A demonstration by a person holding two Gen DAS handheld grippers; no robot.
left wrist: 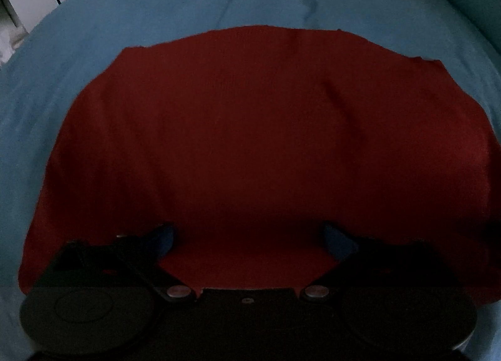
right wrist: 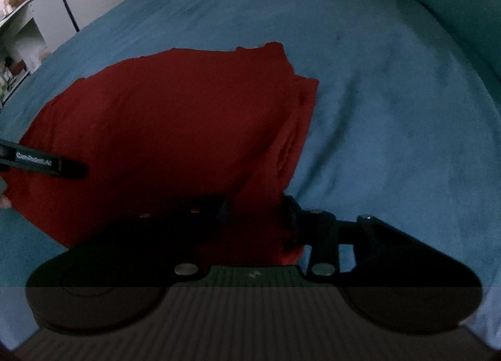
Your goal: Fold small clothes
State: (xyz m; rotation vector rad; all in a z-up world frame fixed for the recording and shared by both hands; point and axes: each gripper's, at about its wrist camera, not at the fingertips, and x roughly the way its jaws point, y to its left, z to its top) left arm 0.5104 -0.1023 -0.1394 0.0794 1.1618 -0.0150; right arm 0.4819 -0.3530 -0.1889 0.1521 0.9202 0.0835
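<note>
Two views — red garment [left wrist: 250, 141], folded edge [right wrist: 294, 141] right-only

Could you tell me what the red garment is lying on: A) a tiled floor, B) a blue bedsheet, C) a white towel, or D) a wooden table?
B: blue bedsheet shows around the spread red garment in both wrist views.

Red garment [right wrist: 175, 129] hides right gripper's [right wrist: 256, 220] jaws.
</note>
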